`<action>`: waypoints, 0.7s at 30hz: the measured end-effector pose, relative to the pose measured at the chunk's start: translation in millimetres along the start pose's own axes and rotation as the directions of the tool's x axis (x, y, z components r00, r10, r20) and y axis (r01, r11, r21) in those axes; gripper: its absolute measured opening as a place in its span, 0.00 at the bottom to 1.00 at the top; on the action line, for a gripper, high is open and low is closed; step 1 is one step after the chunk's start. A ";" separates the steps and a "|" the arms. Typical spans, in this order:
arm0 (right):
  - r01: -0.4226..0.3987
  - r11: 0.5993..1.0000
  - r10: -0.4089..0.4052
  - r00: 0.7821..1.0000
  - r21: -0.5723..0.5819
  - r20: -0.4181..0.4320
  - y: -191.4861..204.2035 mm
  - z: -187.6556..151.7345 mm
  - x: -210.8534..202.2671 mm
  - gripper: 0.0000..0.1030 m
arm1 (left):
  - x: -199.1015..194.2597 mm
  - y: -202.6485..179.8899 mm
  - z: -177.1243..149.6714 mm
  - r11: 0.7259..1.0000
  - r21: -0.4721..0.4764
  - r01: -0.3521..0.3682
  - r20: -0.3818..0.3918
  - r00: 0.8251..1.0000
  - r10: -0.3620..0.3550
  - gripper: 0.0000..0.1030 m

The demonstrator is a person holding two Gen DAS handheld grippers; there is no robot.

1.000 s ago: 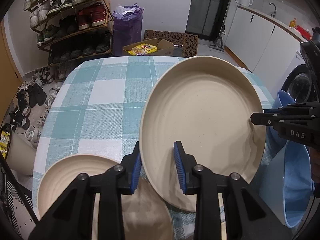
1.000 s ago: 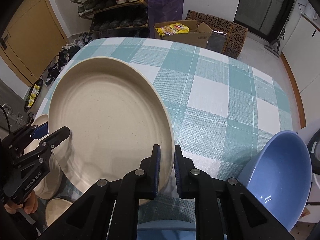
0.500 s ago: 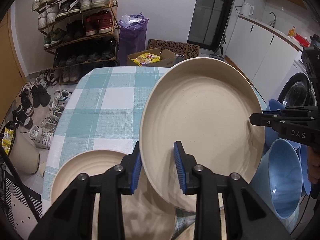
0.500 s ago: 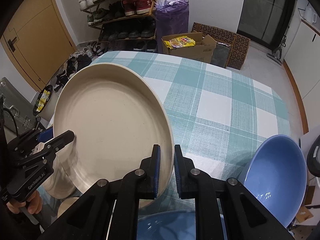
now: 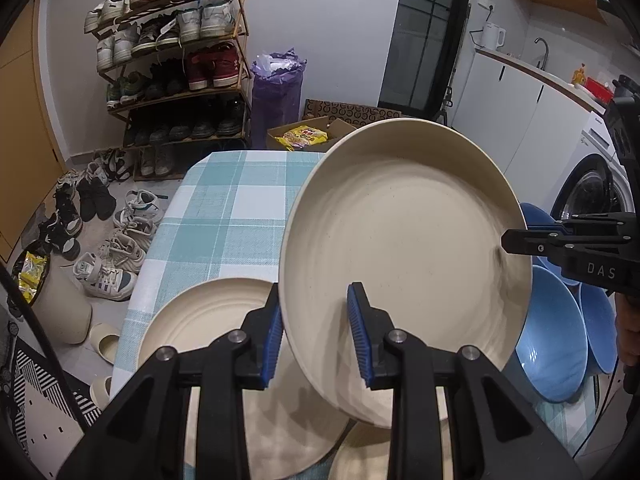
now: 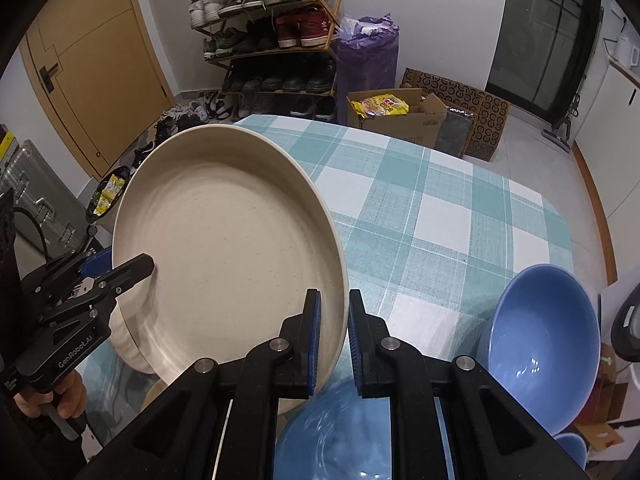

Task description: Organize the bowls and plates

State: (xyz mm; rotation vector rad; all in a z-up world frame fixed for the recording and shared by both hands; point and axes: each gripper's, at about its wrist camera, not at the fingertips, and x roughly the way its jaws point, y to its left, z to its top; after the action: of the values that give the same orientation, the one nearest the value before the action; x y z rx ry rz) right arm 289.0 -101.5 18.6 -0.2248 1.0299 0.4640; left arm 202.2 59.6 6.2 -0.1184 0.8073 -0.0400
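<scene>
Cream, speckled, round plate [image 5: 404, 248] hangs tilted above the table [image 6: 440, 216], left tool [image 5: 316, 330] and right tool [image 6: 332, 338] each clamped on its rim; bare checked cloth stretches beyond, glossy blue bowls [image 6: 548, 340] at the right edge.

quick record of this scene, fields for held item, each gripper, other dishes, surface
held item: large cream plate, tilted, lifted off the table
left gripper: shut on the plate's near rim
right gripper: shut on the opposite rim
other dishes: second cream plate flat on the table below; blue bowls at the right
surface: table with teal checked cloth
</scene>
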 end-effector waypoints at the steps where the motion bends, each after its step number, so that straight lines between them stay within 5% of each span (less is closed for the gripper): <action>1: -0.001 1.000 0.001 1.000 -0.002 0.003 2.2 -2.3 -2.7 0.13 | -3.2 0.6 -2.2 1.000 0.000 -0.001 0.003 1.000 0.001 0.29; 21: 0.007 0.998 -0.003 0.998 -0.056 0.063 44.2 -63.7 -52.0 0.13 | -59.4 0.4 -50.9 1.000 0.014 -0.002 0.074 0.997 0.001 0.29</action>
State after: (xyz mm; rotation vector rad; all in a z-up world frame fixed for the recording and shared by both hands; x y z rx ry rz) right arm 196.7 -101.3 33.1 -0.2607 0.9551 0.4929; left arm 124.3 60.2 14.0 -0.1052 0.7328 -0.0395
